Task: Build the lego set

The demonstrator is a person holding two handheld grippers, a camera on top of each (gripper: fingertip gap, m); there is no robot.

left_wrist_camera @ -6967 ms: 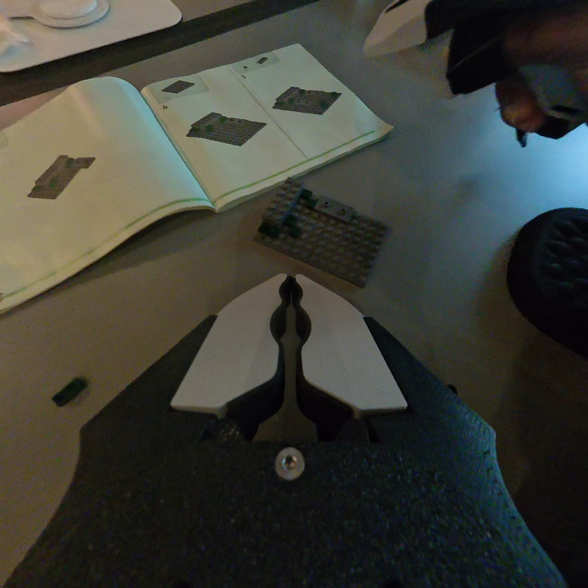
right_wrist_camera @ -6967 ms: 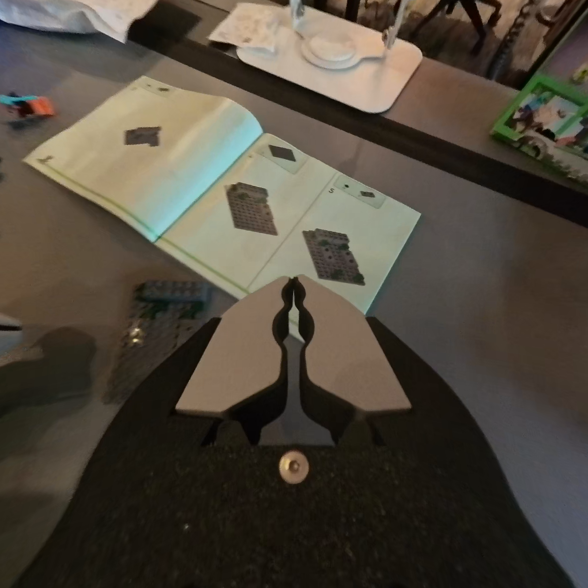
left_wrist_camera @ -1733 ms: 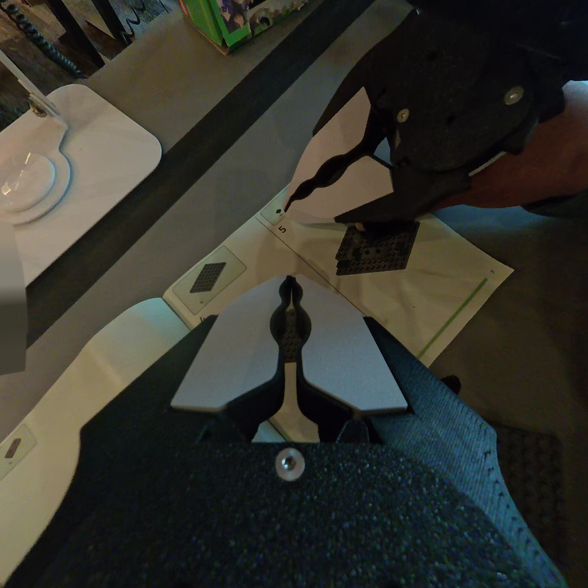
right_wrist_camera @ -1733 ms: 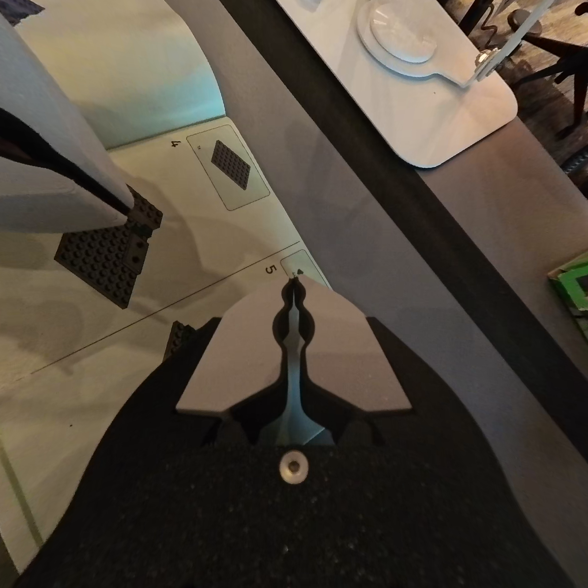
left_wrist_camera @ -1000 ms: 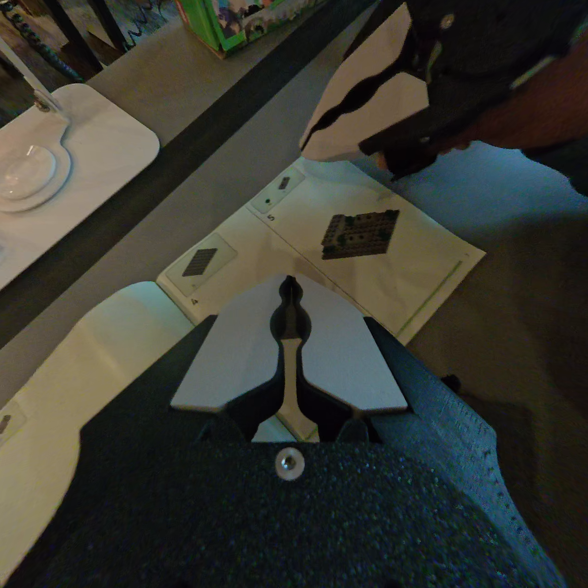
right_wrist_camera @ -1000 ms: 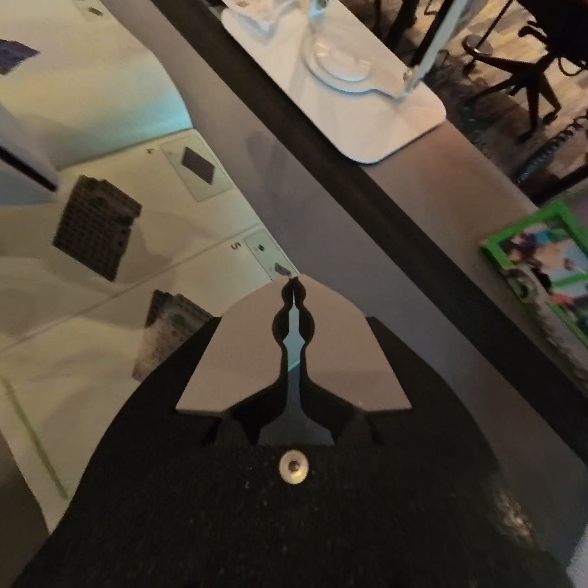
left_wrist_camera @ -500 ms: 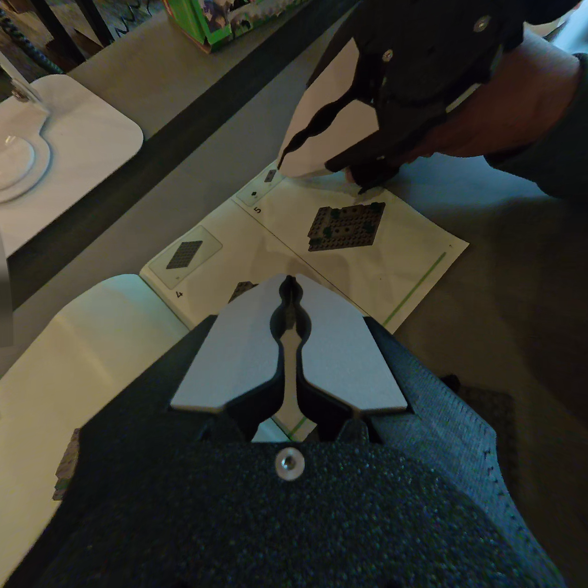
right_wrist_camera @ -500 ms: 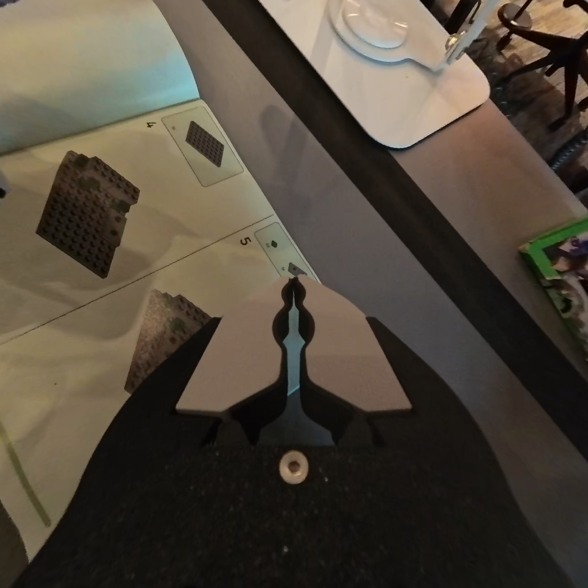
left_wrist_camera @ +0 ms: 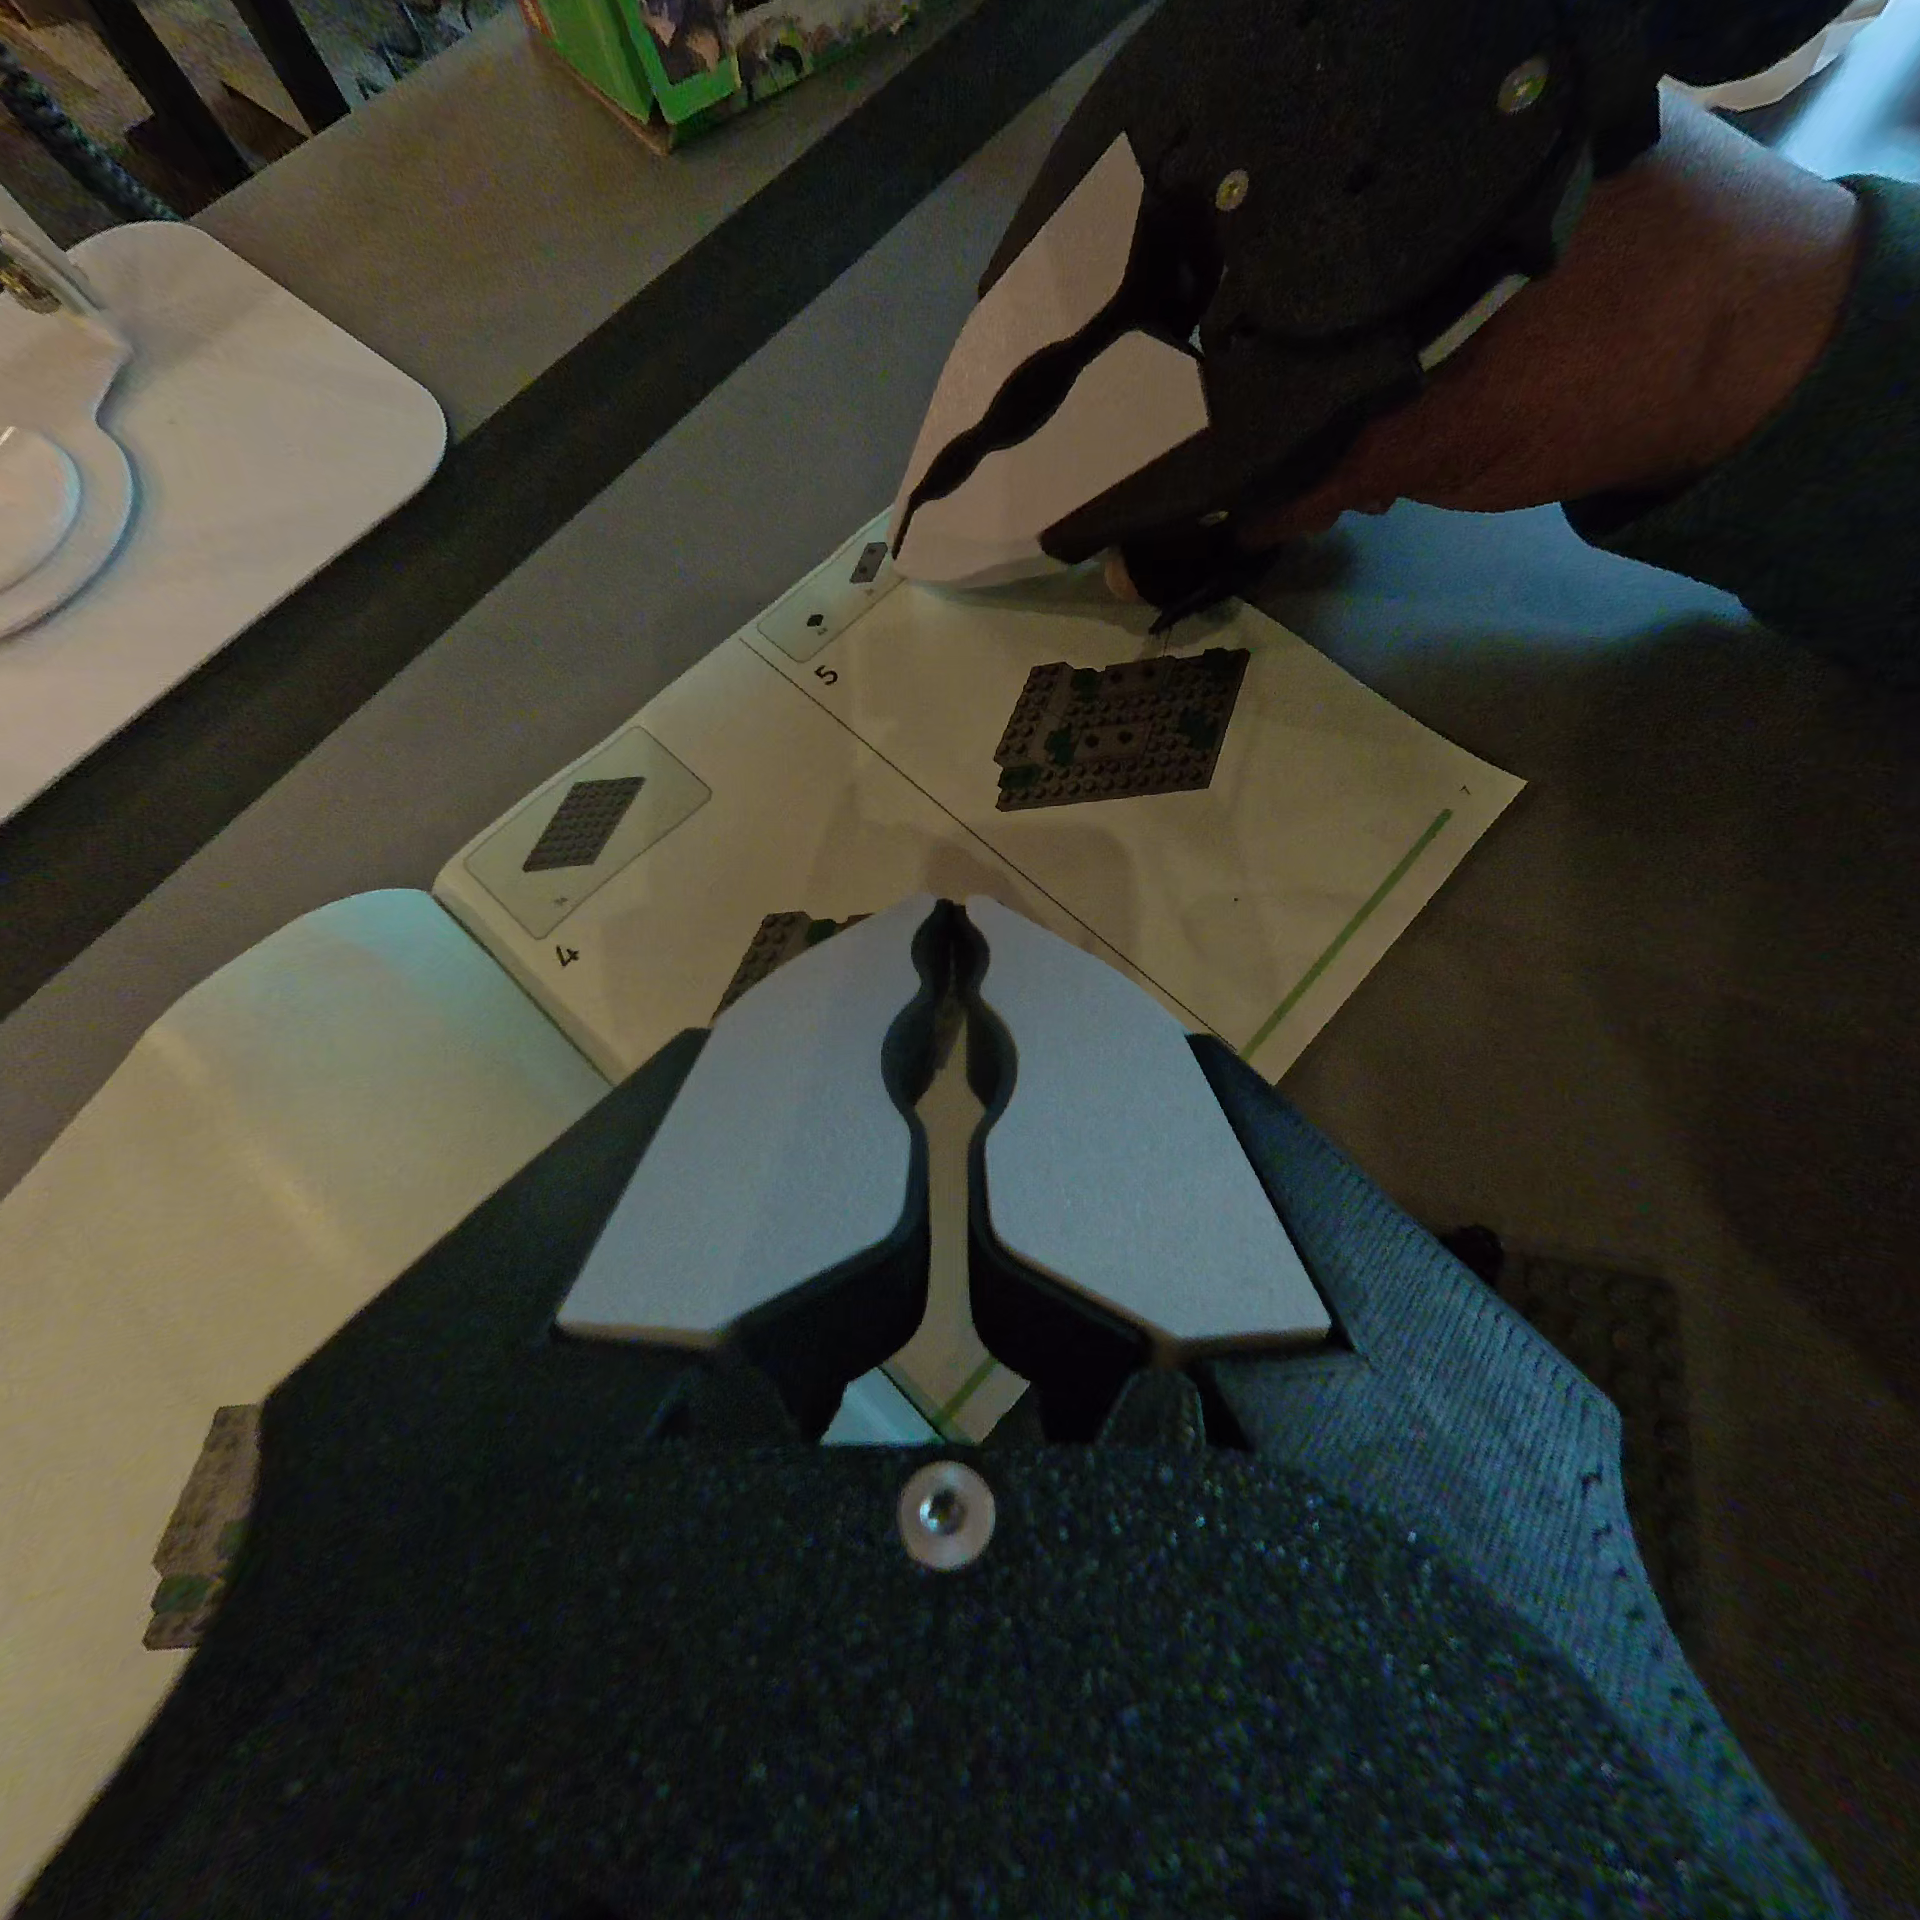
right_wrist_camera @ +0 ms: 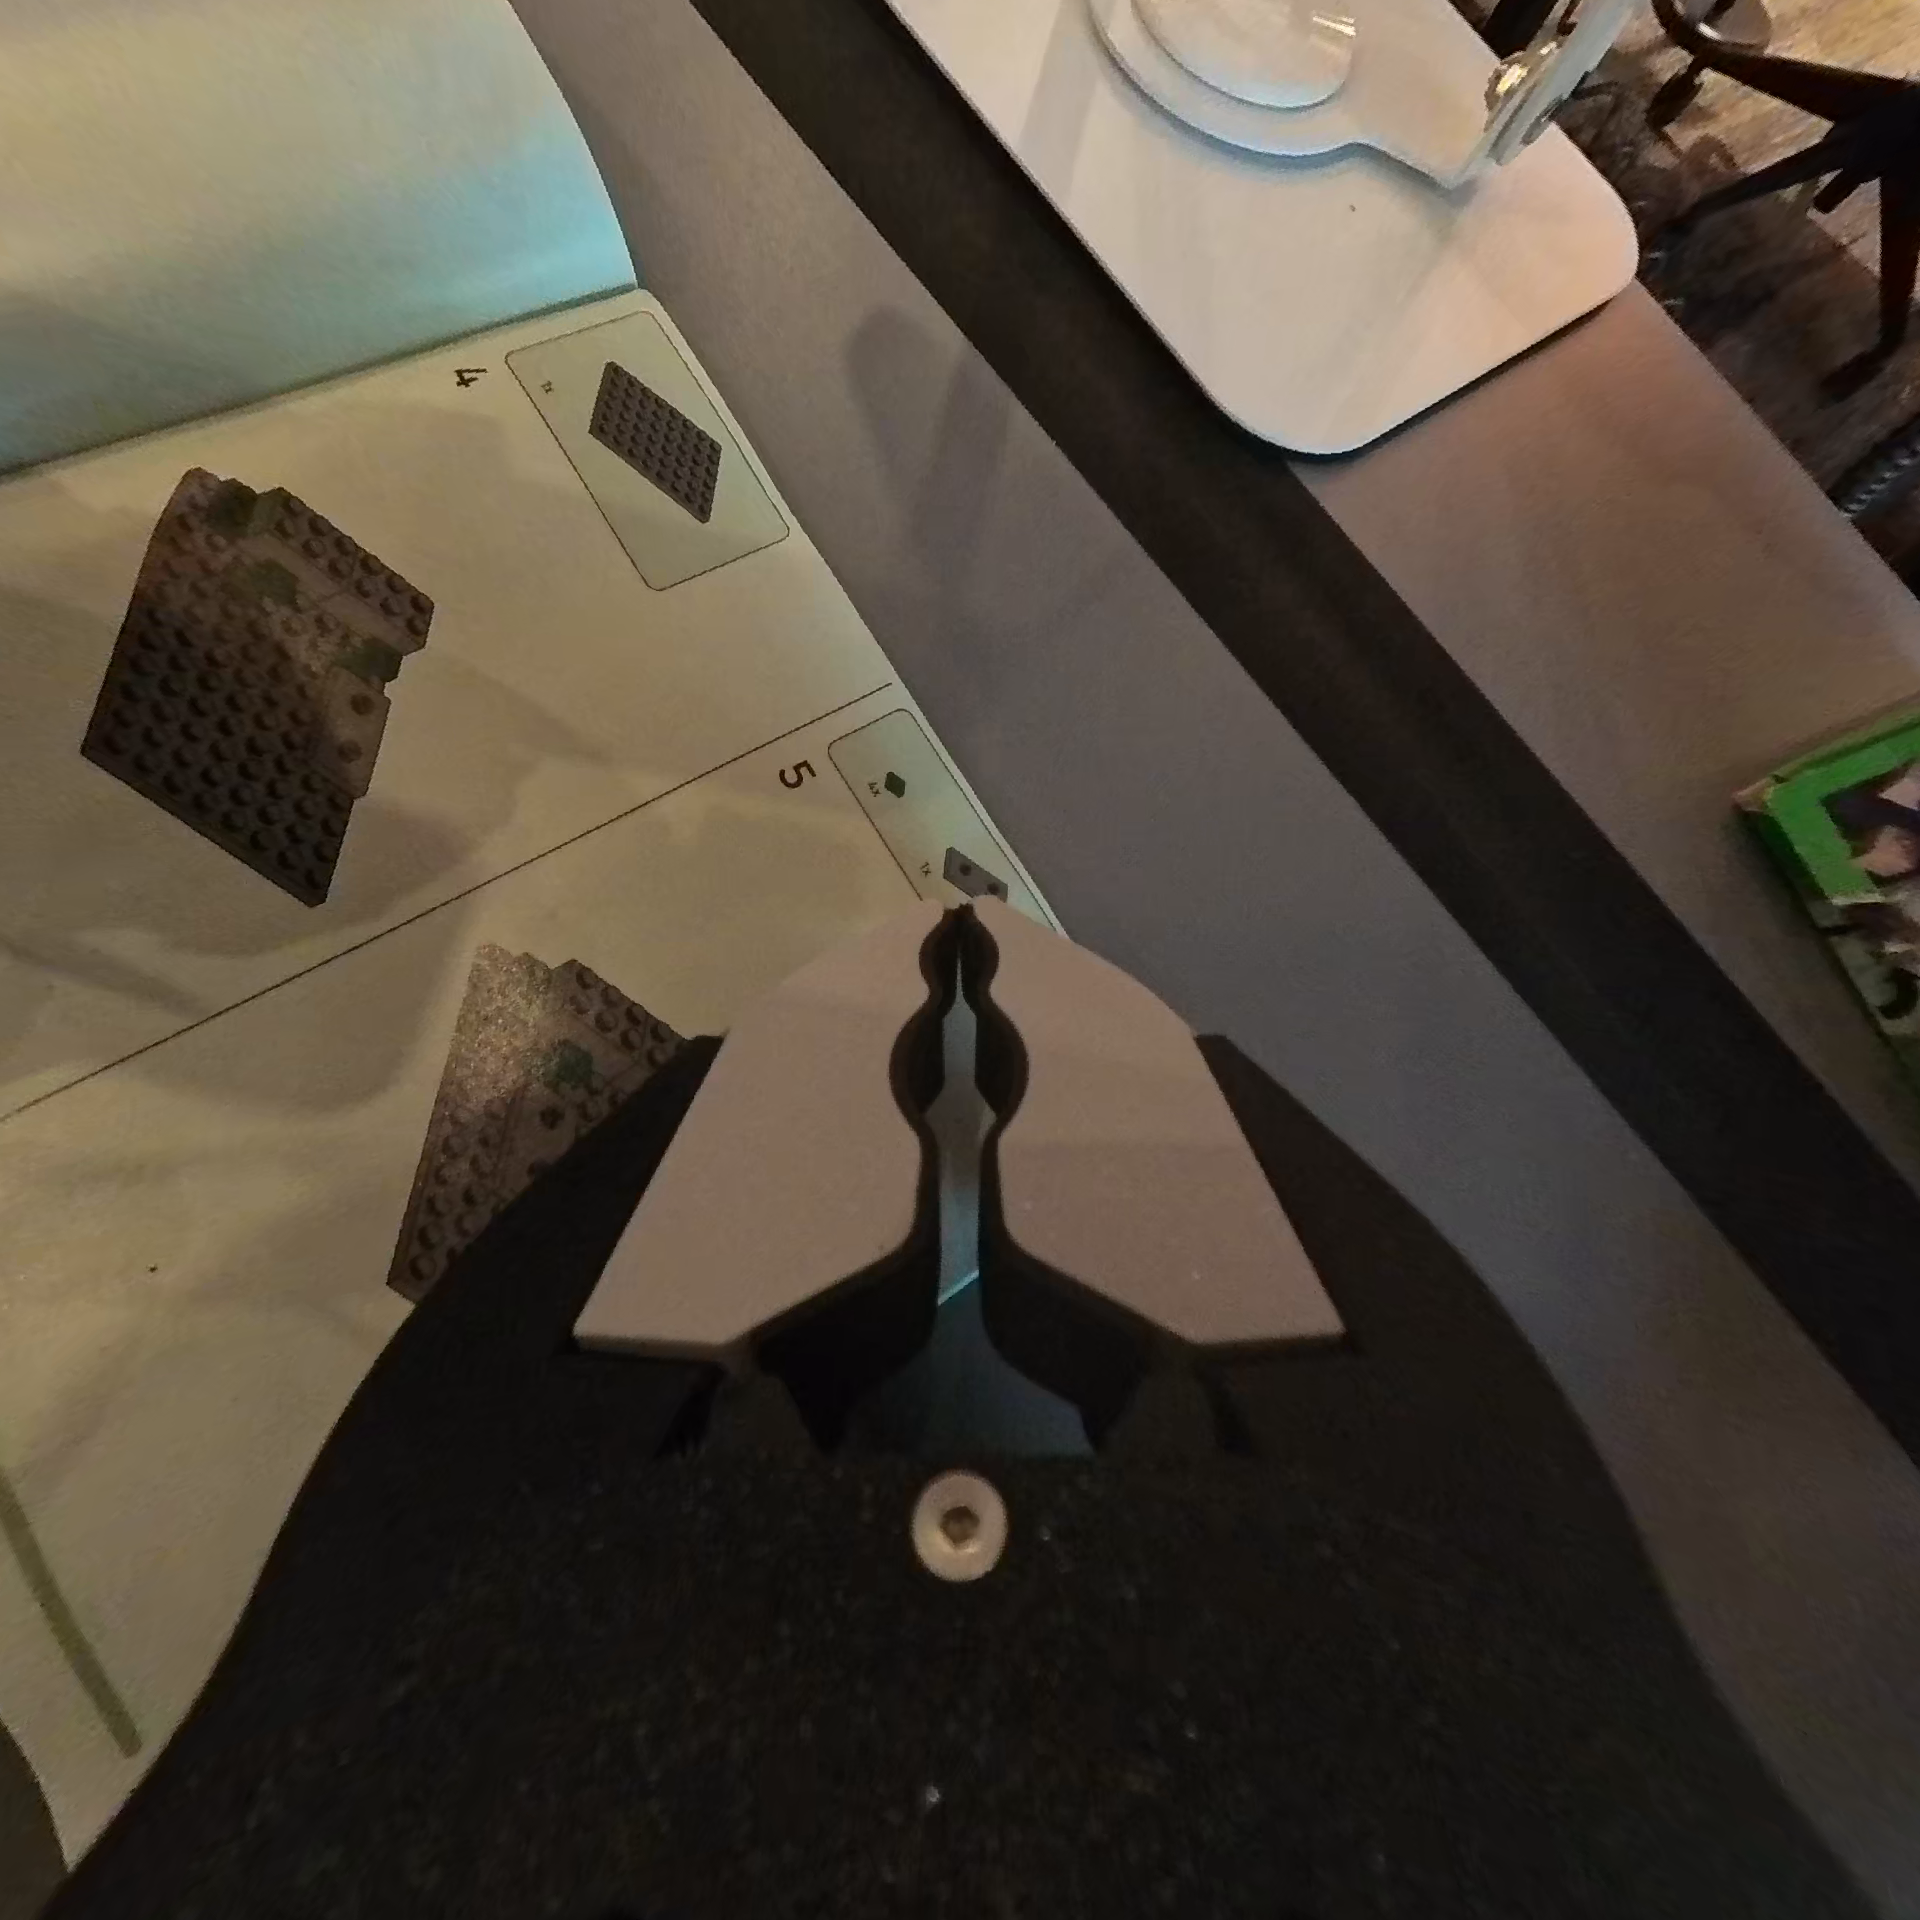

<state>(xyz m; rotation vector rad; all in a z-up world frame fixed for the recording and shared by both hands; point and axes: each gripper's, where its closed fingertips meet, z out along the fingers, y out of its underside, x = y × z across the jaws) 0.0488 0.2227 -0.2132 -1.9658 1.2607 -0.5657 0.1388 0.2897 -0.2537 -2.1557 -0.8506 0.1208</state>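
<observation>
An open instruction booklet [left_wrist_camera: 1091, 831] lies on the grey table, its pages printed with pictures of a grey studded build. My left gripper [left_wrist_camera: 948, 916] is shut and empty, hovering over the near part of the right page. My right gripper [left_wrist_camera: 906, 525] is shut and empty, with its tips at the page's far corner and its underside resting on the paper. In the right wrist view the right gripper [right_wrist_camera: 961, 914] sits over the booklet [right_wrist_camera: 520, 727] at its table-side edge. A dark studded plate [left_wrist_camera: 1600, 1340] lies on the table right of my left gripper, partly hidden.
A white base plate with a round lens on an arm [left_wrist_camera: 260, 416] stands across a dark strip in the table; it also shows in the right wrist view [right_wrist_camera: 1351, 260]. A green box [left_wrist_camera: 707, 52] sits at the far edge, and shows at the right [right_wrist_camera: 1849, 831]. A person's hand [left_wrist_camera: 1621, 343] holds the right gripper. Spacing between my two grippers at the tips: around 12 cm. My right tips are about 25 cm from the dark studded plate [left_wrist_camera: 1600, 1340], my left tips only 15 cm.
The right gripper has come down and to the left onto the booklet's far corner. The left gripper has drawn back a little, so more of the right page shows.
</observation>
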